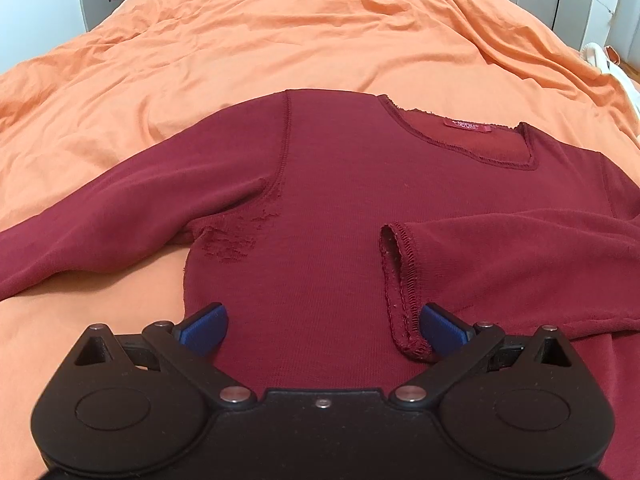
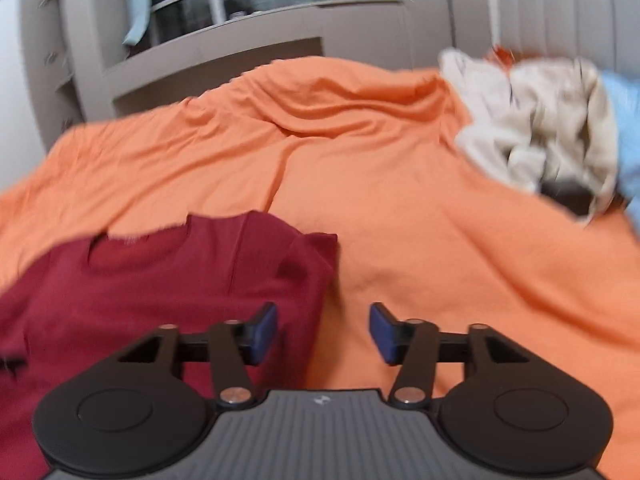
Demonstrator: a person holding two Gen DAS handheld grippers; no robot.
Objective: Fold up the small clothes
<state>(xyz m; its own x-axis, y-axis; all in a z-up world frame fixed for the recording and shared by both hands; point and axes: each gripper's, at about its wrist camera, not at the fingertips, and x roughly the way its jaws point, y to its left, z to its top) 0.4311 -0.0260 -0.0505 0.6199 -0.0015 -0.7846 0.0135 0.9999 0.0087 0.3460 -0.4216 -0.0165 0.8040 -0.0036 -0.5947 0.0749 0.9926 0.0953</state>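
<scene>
Rumpled orange bedsheet (image 1: 280,40) covered the bed, dark red long-sleeved top (image 1: 320,208) lay flat on it, one sleeve folded across, left gripper (image 1: 324,326) spread wide above it, right gripper (image 2: 323,332) parted, empty, heaped pale clothes (image 2: 532,132) at far right, grey cupboards (image 2: 224,52) behind.

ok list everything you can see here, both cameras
top: one, dark red, long-sleeved, flat on the sheet, one sleeve folded across the body
sheet: one, orange, wrinkled, covers the bed
clothes pile: one heap, cream, white and light blue, far right on the sheet
cabinets: grey, behind the bed
left gripper: one, black with blue pads, open over the top
right gripper: one, black with blue pads, open at the top's edge, nothing between the pads
</scene>
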